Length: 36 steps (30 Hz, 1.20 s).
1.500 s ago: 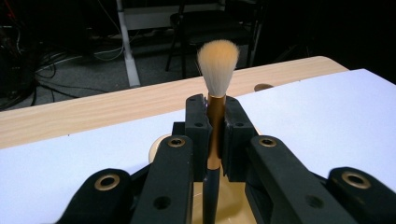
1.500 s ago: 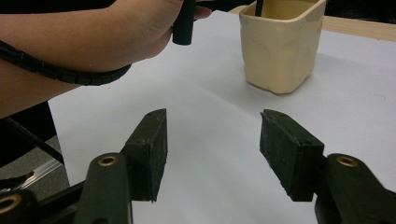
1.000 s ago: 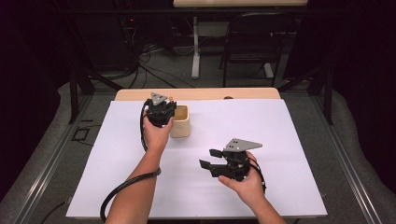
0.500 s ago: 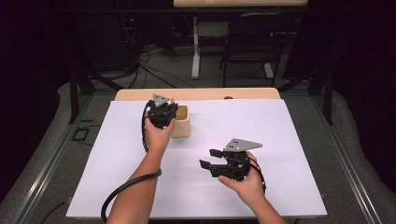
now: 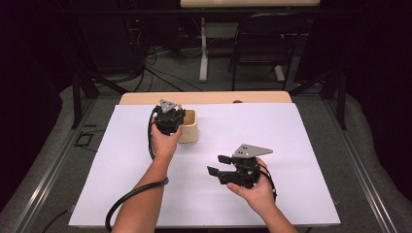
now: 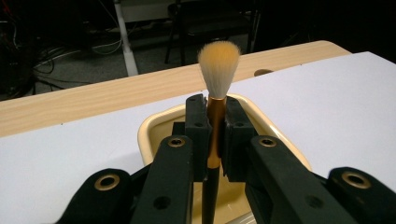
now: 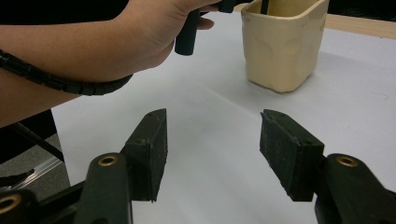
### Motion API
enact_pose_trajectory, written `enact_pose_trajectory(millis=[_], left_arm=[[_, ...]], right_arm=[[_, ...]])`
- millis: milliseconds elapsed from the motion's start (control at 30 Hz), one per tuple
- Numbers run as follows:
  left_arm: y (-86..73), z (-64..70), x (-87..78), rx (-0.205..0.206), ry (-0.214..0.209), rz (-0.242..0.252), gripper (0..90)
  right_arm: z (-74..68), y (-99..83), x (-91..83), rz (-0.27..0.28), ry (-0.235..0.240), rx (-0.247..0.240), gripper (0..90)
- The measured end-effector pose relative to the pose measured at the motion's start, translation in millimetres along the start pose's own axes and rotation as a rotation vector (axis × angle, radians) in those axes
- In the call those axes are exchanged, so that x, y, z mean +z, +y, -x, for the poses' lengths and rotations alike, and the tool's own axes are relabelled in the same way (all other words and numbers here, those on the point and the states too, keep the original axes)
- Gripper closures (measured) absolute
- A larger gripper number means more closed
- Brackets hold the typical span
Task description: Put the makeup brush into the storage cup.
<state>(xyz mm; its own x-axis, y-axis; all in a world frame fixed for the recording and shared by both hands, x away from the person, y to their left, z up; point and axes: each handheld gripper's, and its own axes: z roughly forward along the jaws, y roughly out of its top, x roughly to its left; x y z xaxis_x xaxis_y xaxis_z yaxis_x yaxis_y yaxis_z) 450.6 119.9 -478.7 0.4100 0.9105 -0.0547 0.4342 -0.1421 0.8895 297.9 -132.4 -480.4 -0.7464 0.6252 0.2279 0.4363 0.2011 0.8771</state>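
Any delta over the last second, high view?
Nothing visibly changed. Left tongs stay shut on the brush over the cup; right tongs stay open above the white sheet.

cup (image 5: 188, 127): sitting toward the table's (image 5: 291, 126) far-left part
left gripper (image 5: 168, 118): hanging right over the cup's left edge
brush (image 6: 216, 93): standing upright over the cup
right gripper (image 5: 217, 165): sitting nearer, off to the cup's right
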Motion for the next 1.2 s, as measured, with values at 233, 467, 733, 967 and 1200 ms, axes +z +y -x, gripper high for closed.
enact_pose_trajectory(millis=[233,467,733,967,1200], left_arm=[[-2.4,-0.8,-0.1,0.003,0.003,-0.004,83.2],[-4.7,0.6,0.4,0.019,0.002,-0.011,83.2],[-3.8,2.2,1.3,0.029,0.004,-0.020,83.1],[-5.0,1.4,1.5,0.012,0.002,-0.020,81.9],[-5.5,1.2,1.7,0.003,0.002,-0.009,58.6]], right_arm=[[-0.4,-0.5,1.3,0.001,0.004,0.001,41.7],[-0.7,-1.0,2.1,0.003,0.005,0.002,41.7],[-0.4,-0.9,1.9,-0.003,0.005,0.001,41.7],[0.4,-1.1,1.8,0.000,0.000,-0.001,41.7],[-0.1,-1.1,1.7,-0.007,0.003,0.001,41.7]])
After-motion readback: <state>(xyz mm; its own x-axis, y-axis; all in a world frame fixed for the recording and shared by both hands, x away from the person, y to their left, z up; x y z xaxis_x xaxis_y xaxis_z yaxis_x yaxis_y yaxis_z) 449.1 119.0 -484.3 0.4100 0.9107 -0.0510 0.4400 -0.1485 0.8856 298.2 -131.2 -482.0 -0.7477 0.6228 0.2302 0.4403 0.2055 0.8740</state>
